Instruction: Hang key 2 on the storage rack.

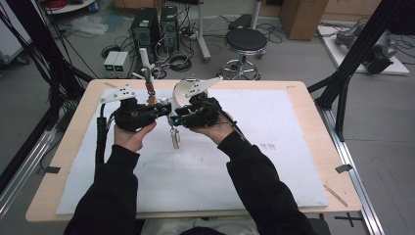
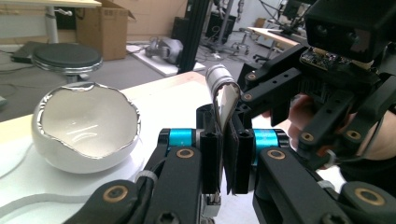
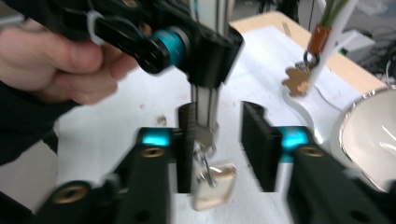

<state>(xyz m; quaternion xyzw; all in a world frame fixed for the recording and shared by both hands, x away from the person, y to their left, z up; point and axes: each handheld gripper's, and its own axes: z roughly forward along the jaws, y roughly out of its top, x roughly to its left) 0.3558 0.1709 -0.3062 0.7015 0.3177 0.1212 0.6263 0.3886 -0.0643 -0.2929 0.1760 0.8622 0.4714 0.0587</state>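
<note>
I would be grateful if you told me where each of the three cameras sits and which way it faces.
High view: above the person's side, looking forward and down on the table; both sleeves, hands and claws meet over it.
Left gripper view: rides the left claw, shut on a silvery strap, facing the right claw and a hand.
Right gripper view: rides the right claw, open around the strap, facing the left claw and its hand.
Shared: the white bowl shows in all three.

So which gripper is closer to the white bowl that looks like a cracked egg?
The right gripper. It hangs just in front of the bowl, in line with it. The left gripper sits off to the bowl's left, clamped on a keychain strap.
</note>
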